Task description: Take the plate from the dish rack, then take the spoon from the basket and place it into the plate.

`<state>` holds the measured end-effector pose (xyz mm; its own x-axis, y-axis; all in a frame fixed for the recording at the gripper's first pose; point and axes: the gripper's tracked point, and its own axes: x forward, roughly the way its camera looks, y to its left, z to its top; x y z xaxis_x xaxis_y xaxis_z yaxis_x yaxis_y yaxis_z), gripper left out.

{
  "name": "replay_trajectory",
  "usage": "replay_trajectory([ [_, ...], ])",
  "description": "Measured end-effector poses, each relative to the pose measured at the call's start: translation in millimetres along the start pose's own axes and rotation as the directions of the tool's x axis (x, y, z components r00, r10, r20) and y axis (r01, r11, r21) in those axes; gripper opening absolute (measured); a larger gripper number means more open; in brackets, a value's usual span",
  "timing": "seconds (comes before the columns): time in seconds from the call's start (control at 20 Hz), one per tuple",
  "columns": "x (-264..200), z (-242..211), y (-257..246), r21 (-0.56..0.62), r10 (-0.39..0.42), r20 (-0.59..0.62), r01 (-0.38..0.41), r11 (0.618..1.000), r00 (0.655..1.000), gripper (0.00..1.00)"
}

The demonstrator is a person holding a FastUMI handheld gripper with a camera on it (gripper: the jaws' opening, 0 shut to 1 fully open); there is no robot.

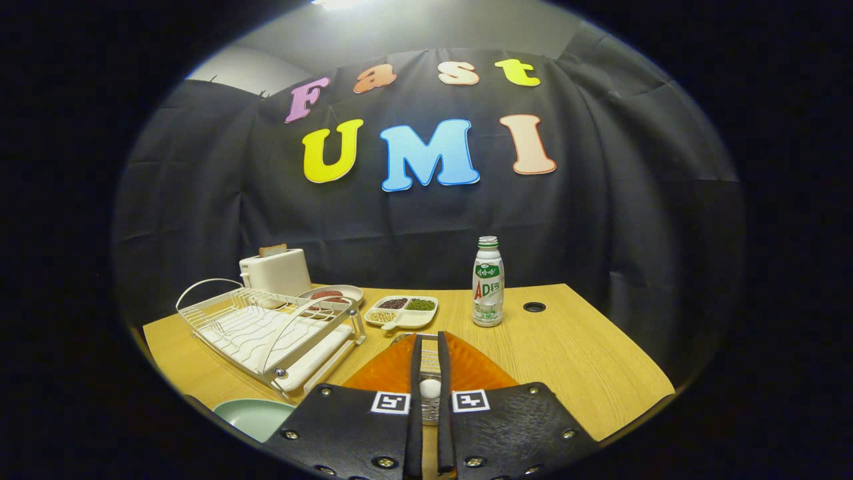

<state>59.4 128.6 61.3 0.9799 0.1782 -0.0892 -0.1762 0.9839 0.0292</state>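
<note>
My claw is clamped on the spoon, held above the orange basket. Green plate lies on the table, just beside the white dish rack.

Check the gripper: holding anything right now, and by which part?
Looks like the spoon: the gripper has its fingers nearly closed on a thin whitish piece, above the orange basket. Which part of the spoon is pinched cannot be told.
</note>
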Motion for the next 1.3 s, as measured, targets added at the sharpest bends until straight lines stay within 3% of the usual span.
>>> replay_trajectory([
  [0.05, 0, 3, 2, -0.012, 0.000, -0.015, 0.000, 1.000, 1.000, 0.03],
  [0.85, -62, 97, -2, -0.093, -0.062, 0.001, 0.062, 0.994, 0.998, 0.03],
  [1.3, -106, 107, 16, -0.067, -0.074, -0.050, 0.070, 0.995, 0.996, 0.03],
])
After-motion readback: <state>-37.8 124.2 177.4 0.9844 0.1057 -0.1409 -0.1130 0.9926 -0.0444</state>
